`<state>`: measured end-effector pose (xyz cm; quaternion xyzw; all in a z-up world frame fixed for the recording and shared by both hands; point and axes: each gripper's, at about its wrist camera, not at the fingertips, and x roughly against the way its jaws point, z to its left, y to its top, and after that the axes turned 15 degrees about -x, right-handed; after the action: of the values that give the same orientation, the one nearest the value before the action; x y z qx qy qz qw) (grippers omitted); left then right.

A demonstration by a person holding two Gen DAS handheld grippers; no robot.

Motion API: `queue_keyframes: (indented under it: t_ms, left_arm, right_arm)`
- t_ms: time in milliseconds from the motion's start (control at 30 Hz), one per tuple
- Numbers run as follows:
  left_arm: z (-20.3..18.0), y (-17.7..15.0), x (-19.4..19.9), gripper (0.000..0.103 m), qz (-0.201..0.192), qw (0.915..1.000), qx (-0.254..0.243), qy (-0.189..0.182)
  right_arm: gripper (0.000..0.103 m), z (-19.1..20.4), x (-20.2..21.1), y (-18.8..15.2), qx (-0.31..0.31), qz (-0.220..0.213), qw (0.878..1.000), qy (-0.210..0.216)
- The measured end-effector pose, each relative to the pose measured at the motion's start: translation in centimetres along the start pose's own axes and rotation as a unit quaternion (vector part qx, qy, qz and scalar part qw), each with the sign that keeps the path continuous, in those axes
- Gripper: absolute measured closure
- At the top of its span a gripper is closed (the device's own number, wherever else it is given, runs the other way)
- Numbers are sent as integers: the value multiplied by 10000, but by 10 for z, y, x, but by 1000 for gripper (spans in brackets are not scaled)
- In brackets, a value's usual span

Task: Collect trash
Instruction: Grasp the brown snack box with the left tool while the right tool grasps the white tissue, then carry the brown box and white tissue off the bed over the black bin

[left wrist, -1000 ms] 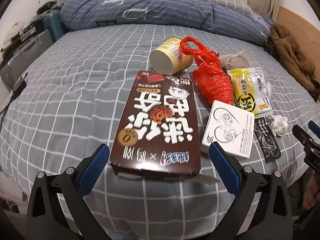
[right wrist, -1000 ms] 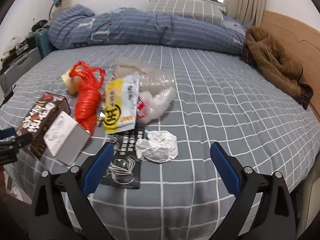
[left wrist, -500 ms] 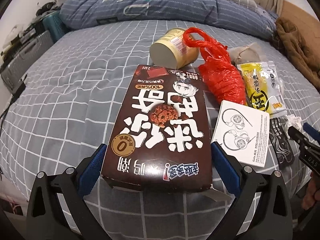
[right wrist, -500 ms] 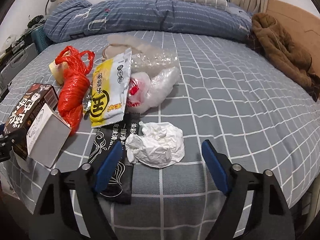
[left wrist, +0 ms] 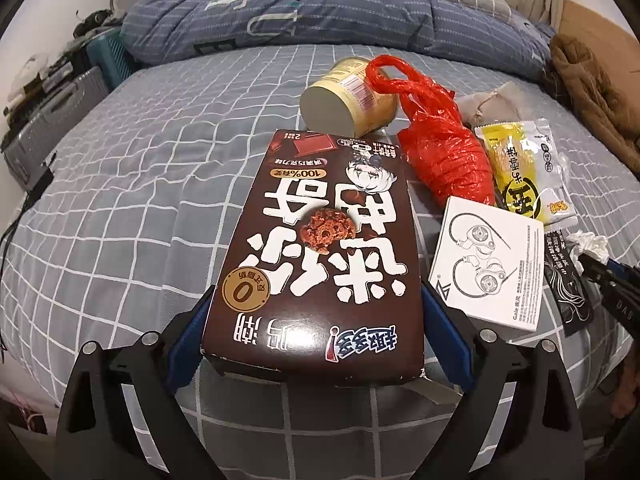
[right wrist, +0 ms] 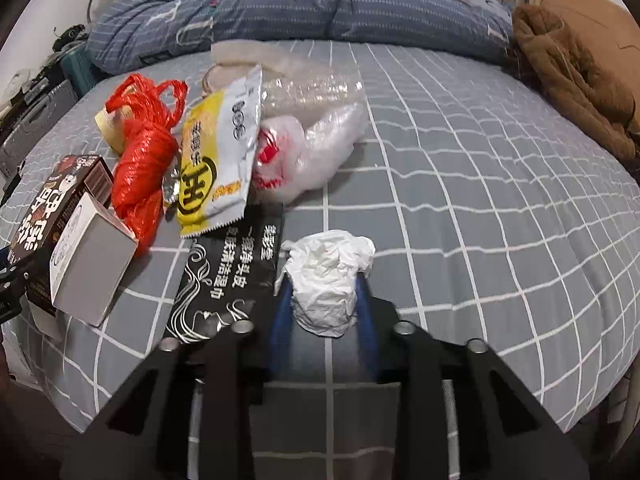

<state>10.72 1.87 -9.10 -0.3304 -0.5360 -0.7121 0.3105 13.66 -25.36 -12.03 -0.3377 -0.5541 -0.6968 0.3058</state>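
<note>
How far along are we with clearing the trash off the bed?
Nothing looks collected yet. In hand: right gripper closing on the crumpled tissue; left gripper closing around the chocolate box. Left: red bag, cup, yellow wrapper, white box, black sachet.

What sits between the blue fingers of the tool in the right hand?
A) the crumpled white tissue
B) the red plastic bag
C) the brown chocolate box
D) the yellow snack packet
A: in the right wrist view the crumpled white tissue sits between the right gripper's blue fingers, which are closing on it and press its sides.
</note>
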Motion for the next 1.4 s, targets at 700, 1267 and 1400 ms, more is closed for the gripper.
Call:
queue_keyframes:
  t_ms: [700,1267,1400]
  left_arm:
    - [-6,-5,-6,13,-102,9999,103,-58]
    - [-17,-14,60,13,-518,9979,205,-345]
    - [-19,-24,71,13,-510,9976,295,-357]
  right_arm:
    - [88,10,30,4,87,-133,9999,-53]
    - [88,14,113,-10,188,-619,9978,169]
    - [88,14,126,-20,225,-626,9976,188]
